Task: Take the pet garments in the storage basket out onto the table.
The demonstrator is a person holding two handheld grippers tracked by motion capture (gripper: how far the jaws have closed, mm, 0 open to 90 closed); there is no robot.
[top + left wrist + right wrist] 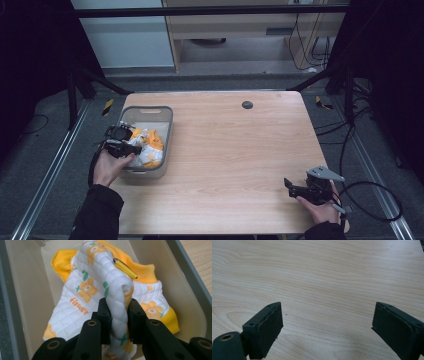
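A white quilted garment (85,290) with orange flowers, orange trim and the word "flower" lies crumpled in a grey plastic bin (25,290). A gold metal piece (125,268) sits on its raised fold. My left gripper (119,305) is shut on that fold, pads pressing it from both sides. In the high view the bin (147,109) stands at the table's left, with the garment (150,145) inside and the left gripper (131,149) over its near half. My right gripper (287,187) rests near the front right, open (327,322) over bare wood, nothing between its pads.
The light wooden table (225,150) stretches between bin and right hand. A small black round disc (247,104) lies near the far edge. A black cable (375,200) loops off the table's right side. Dark frame bars stand around the table.
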